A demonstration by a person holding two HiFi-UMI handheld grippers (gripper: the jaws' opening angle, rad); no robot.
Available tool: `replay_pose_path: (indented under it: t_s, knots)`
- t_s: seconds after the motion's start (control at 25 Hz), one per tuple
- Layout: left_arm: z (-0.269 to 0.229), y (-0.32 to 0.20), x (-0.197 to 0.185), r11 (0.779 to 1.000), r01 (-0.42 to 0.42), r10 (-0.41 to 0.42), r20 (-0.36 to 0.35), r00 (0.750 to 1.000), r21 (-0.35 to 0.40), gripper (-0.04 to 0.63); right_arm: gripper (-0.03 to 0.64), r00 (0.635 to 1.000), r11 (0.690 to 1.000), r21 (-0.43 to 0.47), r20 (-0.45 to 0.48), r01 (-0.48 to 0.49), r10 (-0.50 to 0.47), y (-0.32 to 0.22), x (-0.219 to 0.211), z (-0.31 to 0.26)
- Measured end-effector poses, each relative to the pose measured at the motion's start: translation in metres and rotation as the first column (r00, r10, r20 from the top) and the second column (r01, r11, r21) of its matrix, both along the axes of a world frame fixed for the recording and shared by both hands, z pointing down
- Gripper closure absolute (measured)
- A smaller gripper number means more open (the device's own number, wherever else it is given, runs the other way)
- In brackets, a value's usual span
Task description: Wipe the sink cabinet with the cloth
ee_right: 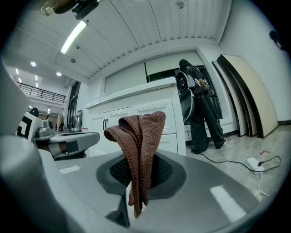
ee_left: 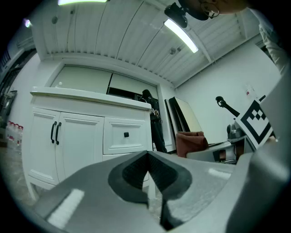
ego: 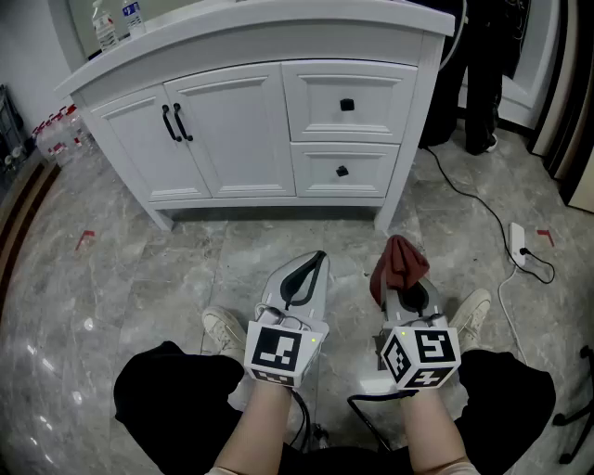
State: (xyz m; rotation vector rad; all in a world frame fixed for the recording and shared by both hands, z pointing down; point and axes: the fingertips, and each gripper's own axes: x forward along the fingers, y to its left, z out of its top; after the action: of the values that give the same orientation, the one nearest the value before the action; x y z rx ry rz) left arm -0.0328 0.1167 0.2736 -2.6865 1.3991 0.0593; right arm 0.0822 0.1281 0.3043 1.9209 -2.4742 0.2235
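The white sink cabinet (ego: 251, 111) stands ahead of me, with two doors at the left and two drawers (ego: 346, 97) at the right. It also fills the left gripper view as the cabinet (ee_left: 82, 136) and the background of the right gripper view as the cabinet (ee_right: 136, 118). My right gripper (ego: 401, 278) is shut on a brown knitted cloth (ee_right: 138, 145), which sticks up folded from between its jaws; the cloth (ego: 399, 264) hangs over the floor in front of the cabinet. My left gripper (ego: 311, 269) is shut and holds nothing.
A person in dark clothes (ego: 483, 74) stands right of the cabinet. A black cable (ego: 464, 190) runs across the marble floor to a white power strip (ego: 517, 243). Water bottles (ego: 107, 26) stand on the countertop. My shoes (ego: 223, 327) are below the grippers.
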Motion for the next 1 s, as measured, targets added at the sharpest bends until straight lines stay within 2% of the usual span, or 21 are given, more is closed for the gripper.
replay_pose_path:
  t_s: [0.64, 1.0]
  knots:
    - [0.001, -0.004, -0.001, 1.000, 0.007, -0.007, -0.018, 1.000, -0.018, 0.595, 0.537, 0.999, 1.000, -0.003, 0.035, 0.003, -0.003, -0.004, -0.001, 0.001]
    - [0.015, -0.038, -0.007, 0.996, 0.038, -0.041, -0.026, 0.999, -0.085, 0.595, 0.538, 0.988, 1.000, -0.029, 0.152, 0.011, -0.007, -0.045, -0.004, 0.009]
